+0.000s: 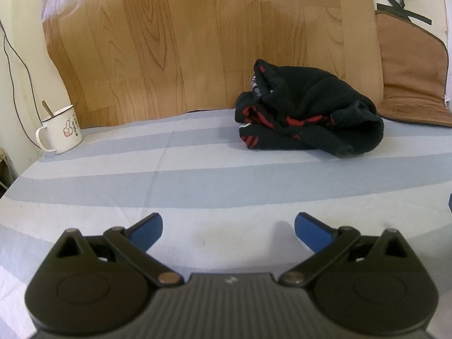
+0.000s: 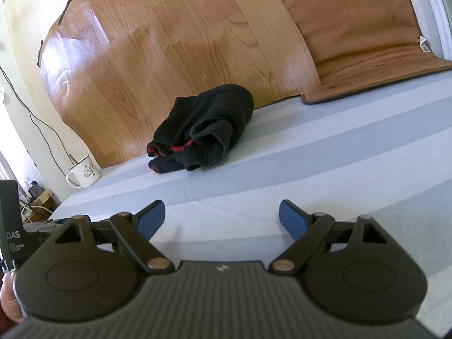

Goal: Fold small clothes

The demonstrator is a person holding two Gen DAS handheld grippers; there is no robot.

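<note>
A crumpled black garment with red stripes (image 1: 308,113) lies bunched in a heap on the blue-and-white striped cloth (image 1: 197,175), close to the wood-pattern backboard. The right wrist view has the same heap (image 2: 203,130) left of centre, further back. My left gripper (image 1: 228,230) is open, its blue-padded fingers spread wide and holding nothing, well short of the garment and to its left. My right gripper (image 2: 221,217) is open too, low over the striped cloth (image 2: 325,163) in front of the heap, with nothing between its pads.
A white enamel mug (image 1: 60,131) with a spoon in it stands at the far left by the wall; it shows again as the mug (image 2: 84,171). A brown mat (image 2: 361,36) leans at the back right. A hand (image 2: 10,302) and the other gripper's black body (image 2: 11,220) sit at the left edge.
</note>
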